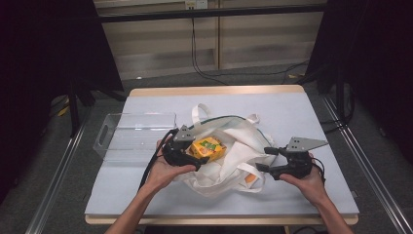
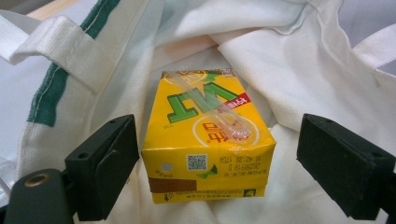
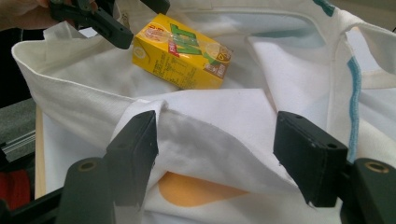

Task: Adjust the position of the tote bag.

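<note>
On the grey surface (image 1: 302, 122), a stiff, light juice carton (image 2: 205, 140) sat between the open left hand-held gripper (image 2: 217, 163); its flat sides suited gripping.

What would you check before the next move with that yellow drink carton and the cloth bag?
1. Yellow drink carton lies on the white cloth bag at its opening: ok.
2. Left gripper let go: ok, jaws stand open on either side of the carton, with a gap each side.
3. Right gripper holding the bag's edge: cannot tell, the cloth sits between its jaws but the pads look apart from it.
4. Carton fully inside the bag: cannot tell.
5. Clear plastic tray out of the way: ok, it sits left of the bag.
</note>
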A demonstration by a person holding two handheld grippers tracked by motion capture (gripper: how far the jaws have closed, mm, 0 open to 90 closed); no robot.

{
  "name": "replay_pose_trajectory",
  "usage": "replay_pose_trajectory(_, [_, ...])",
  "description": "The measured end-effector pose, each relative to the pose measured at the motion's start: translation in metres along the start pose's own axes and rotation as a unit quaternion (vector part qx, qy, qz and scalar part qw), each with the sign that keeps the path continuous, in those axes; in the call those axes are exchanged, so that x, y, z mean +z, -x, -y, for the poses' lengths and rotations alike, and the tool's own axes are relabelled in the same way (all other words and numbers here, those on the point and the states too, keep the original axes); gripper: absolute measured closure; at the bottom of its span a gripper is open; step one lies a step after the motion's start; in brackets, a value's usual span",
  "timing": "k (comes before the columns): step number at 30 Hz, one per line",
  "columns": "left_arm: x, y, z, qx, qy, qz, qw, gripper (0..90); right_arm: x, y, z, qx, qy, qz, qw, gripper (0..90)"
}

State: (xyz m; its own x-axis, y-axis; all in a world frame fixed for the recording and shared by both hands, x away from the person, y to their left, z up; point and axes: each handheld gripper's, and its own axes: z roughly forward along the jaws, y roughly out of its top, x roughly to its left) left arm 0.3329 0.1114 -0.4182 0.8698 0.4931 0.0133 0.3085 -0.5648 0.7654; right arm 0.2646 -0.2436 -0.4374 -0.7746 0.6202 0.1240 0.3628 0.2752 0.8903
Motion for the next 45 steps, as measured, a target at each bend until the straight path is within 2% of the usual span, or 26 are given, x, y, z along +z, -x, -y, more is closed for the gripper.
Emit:
replay_pose_trajectory(2, [0.001, 0.0, 0.001, 0.027, -0.022, 0.002, 0.9994, 12.4, 0.001, 0.0, 0.0, 0.0, -0.001, -0.001, 1.0, 30.7])
replay_pose_trajectory(3, [0.001, 0.002, 0.002, 0.029, -0.02, -0.005, 0.9994, 11.4, 0.001, 0.0, 0.0, 0.0, -0.002, -0.001, 1.0, 30.7])
replay_pose_trajectory(5, [0.003, 0.004, 0.006, 0.024, 0.003, -0.004, 0.9997, 10.8, 0.0, -0.001, 0.0, -0.002, -0.001, -0.001, 1.0, 30.8])
replay_pose_trajectory(6, [0.004, 0.003, 0.008, 0.028, 0.004, -0.007, 0.9996, 10.8, 0.0, -0.001, 0.0, -0.002, 0.001, -0.001, 1.0, 30.8])
replay_pose_trajectory(7, [0.005, 0.003, 0.01, 0.018, 0.016, -0.006, 0.9997, 10.8, 0.0, 0.0, 0.0, -0.001, 0.001, -0.001, 1.0, 30.8])
replay_pose_trajectory(10, [0.007, 0.001, 0.017, 0.021, 0.024, -0.014, 0.9994, 10.2, 0.001, -0.001, 0.0, -0.002, 0.0, -0.002, 1.0, 30.8])
replay_pose_trajectory(11, [0.008, 0.001, 0.019, 0.015, 0.032, -0.014, 0.9993, 10.1, 0.001, -0.001, 0.0, -0.002, 0.0, -0.002, 1.0, 30.7])
replay_pose_trajectory(12, [0.009, 0.001, 0.021, 0.018, 0.037, -0.022, 0.9989, 10.1, 0.0, -0.001, 0.0, -0.002, 0.0, -0.002, 1.0, 30.8])
replay_pose_trajectory(14, [0.01, -0.003, 0.024, 0.022, 0.045, -0.009, 0.9987, 10.4, 0.0, -0.001, 0.0, -0.002, 0.001, -0.003, 1.0, 30.7])
replay_pose_trajectory(15, [0.009, -0.003, 0.025, 0.012, 0.046, -0.017, 0.9987, 10.8, 0.001, -0.001, 0.0, -0.002, 0.001, -0.003, 1.0, 30.7])
replay_pose_trajectory(17, [0.009, -0.003, 0.027, 0.016, 0.065, -0.013, 0.9977, 12.2, 0.001, -0.001, 0.0, -0.002, 0.001, -0.003, 1.0, 30.8])
replay_pose_trajectory(18, [0.009, -0.002, 0.027, 0.017, 0.06, -0.014, 0.9979, 12.7, 0.0, -0.001, 0.0, -0.002, 0.001, -0.003, 1.0, 30.7])
replay_pose_trajectory(19, [0.009, 0.0, 0.027, 0.022, 0.069, -0.005, 0.9974, 11.9, 0.0, -0.001, 0.0, -0.002, 0.001, -0.003, 1.0, 30.8])
replay_pose_trajectory(20, [0.009, 0.003, 0.027, 0.033, 0.066, -0.011, 0.9972, 12.0, 0.0, -0.001, 0.0, -0.002, 0.001, -0.003, 1.0, 30.8])
replay_pose_trajectory(21, [0.01, 0.004, 0.028, 0.033, 0.063, -0.017, 0.9973, 13.9, 0.001, -0.001, 0.0, -0.002, 0.0, -0.004, 1.0, 30.8])
replay_pose_trajectory(22, [0.012, 0.002, 0.029, 0.034, 0.067, -0.009, 0.9971, 13.9, 0.001, -0.001, 0.0, -0.001, 0.001, -0.004, 1.0, 30.7])
replay_pose_trajectory(24, [0.014, 0.0, 0.032, 0.024, 0.072, -0.013, 0.997, 13.5, 0.001, -0.001, 0.0, -0.002, -0.001, -0.005, 1.0, 30.7])
replay_pose_trajectory(27, [0.015, -0.001, 0.034, 0.026, 0.077, -0.011, 0.9967, 15.9, 0.0, -0.001, 0.0, -0.002, 0.001, -0.004, 1.0, 30.8])
replay_pose_trajectory(29, [0.016, -0.003, 0.035, 0.031, 0.084, -0.004, 0.996, 16.9, 0.0, -0.001, 0.0, -0.002, 0.001, -0.004, 1.0, 30.7])
replay_pose_trajectory(30, [0.017, -0.004, 0.037, 0.025, 0.09, 0.001, 0.9956, 16.9, 0.0, -0.001, 0.0, -0.002, 0.001, -0.005, 1.0, 30.8])
replay_pose_trajectory(31, [0.018, -0.005, 0.038, 0.021, 0.091, -0.003, 0.9956, 17.8, 0.0, -0.001, 0.0, -0.002, 0.002, -0.005, 1.0, 30.7])
replay_pose_trajectory(32, [0.019, -0.006, 0.039, 0.019, 0.09, 0.001, 0.9958, 18.7, 0.0, -0.001, 0.0, -0.001, 0.002, -0.006, 1.0, 30.8])
replay_pose_trajectory(34, [0.019, -0.007, 0.039, 0.02, 0.089, -0.006, 0.9958, 20.4, 0.0, -0.001, 0.0, -0.001, 0.002, -0.005, 1.0, 30.8])
replay_pose_trajectory(36, [0.019, -0.006, 0.038, 0.025, 0.09, -0.009, 0.9956, 26.2, 0.0, 0.0, 0.0, -0.002, 0.003, -0.006, 1.0, 30.8])
replay_pose_trajectory(41, [0.018, -0.006, 0.036, 0.024, 0.085, -0.014, 0.996, 27.4, 0.001, 0.0, -0.001, -0.002, 0.004, -0.007, 1.0, 30.8])
replay_pose_trajectory(45, [0.015, -0.007, 0.034, 0.007, 0.086, -0.008, 0.9963, 27.6, 0.002, -0.001, -0.002, 0.001, 0.007, -0.008, 0.9999, 31.1])
